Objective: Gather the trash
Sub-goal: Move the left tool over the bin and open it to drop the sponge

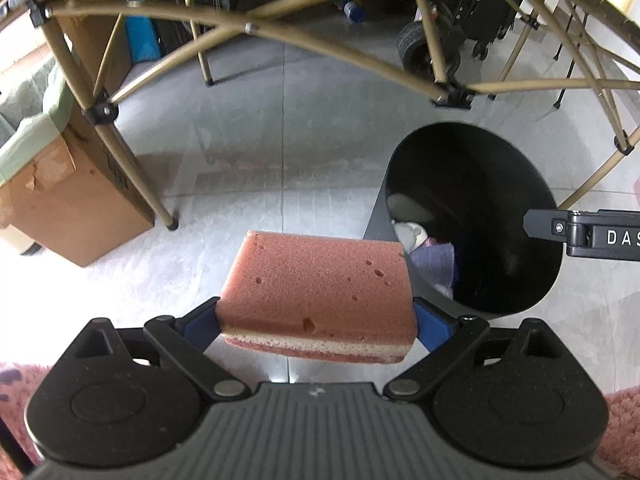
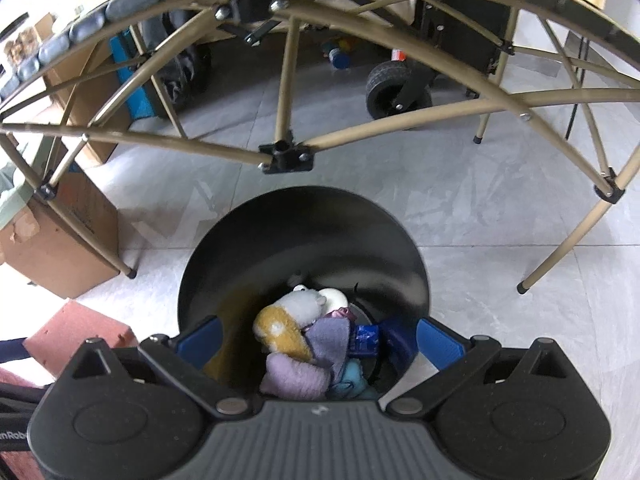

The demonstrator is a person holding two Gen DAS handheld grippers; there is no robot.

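My left gripper (image 1: 316, 322) is shut on a pink sponge (image 1: 316, 288) with a pale middle layer, held level above the tiled floor, left of the black trash bin (image 1: 516, 304). The right gripper (image 2: 318, 340) hangs open over the bin (image 2: 304, 216), nothing between its blue pads (image 2: 436, 340). Inside the bin lie a yellow and white plush item (image 2: 286, 332), purple cloth (image 2: 304, 372), a blue wrapper (image 2: 366, 340) and other scraps. In the left wrist view the right gripper's black finger (image 1: 548, 226) reaches in over the bin from the right. The sponge's corner (image 2: 76, 330) shows at the right wrist view's left edge.
A tan folding table frame (image 1: 248, 28) spans overhead; its legs (image 1: 160, 208) stand on the floor close to the bin. A cardboard box (image 1: 68, 208) sits at left. A wheeled black cart (image 2: 392, 88) stands behind. Pink rug (image 1: 624, 432) lies at the near edges.
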